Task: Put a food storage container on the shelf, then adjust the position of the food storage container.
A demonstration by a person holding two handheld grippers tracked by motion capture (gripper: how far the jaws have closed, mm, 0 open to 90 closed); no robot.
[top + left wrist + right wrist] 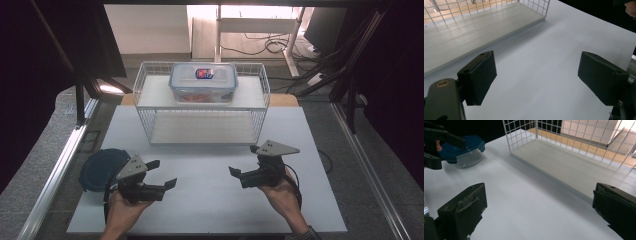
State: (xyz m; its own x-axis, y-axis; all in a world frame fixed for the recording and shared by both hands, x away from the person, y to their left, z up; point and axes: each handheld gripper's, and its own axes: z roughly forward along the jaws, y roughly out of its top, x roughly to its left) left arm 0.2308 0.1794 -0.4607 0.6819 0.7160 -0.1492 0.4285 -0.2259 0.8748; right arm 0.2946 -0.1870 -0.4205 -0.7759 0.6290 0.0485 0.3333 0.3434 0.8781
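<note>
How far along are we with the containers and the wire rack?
Looks done: the rectangular lidded container sits on the upper shelf of the wire rack. In hand: nothing; the left gripper and right gripper are both open and empty above the white table. Likely left: the round blue-lidded container stands at the table's left edge beside the left gripper, and the rack's lower shelf is free.

Grey floor (45, 150), white desk (260, 25), tangled cables (272, 45)
</note>
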